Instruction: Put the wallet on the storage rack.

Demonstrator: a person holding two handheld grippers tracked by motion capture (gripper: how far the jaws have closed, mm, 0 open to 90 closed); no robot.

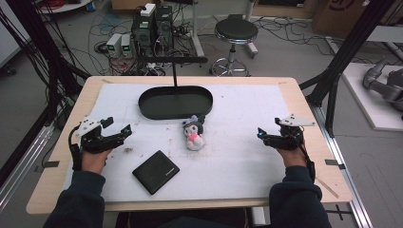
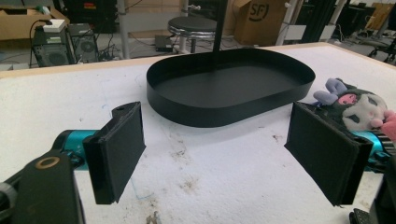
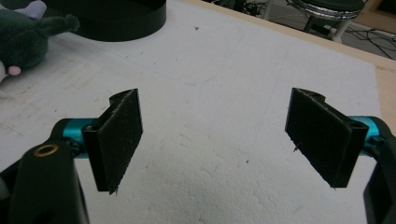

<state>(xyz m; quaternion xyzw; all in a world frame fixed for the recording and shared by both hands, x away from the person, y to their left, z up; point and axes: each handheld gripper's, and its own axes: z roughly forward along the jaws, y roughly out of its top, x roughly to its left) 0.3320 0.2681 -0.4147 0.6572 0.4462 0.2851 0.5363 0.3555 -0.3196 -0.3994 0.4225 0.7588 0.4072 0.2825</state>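
Note:
A small plush toy with dark hair and a pink body lies near the middle of the white mat, just in front of a black oval tray. A black wallet lies flat toward the front, left of centre. My left gripper hovers at the mat's left side, open, nothing between its jaws. In the left gripper view the tray is ahead and the plush toy sits behind the right jaw. My right gripper stands open at the right side, empty. The plush toy appears at the right gripper view's upper left.
A white foam mat covers a wooden table. A thin black post rises behind the tray. Beyond the table are a stool, computers and cables on the floor. Black frame struts stand at both sides.

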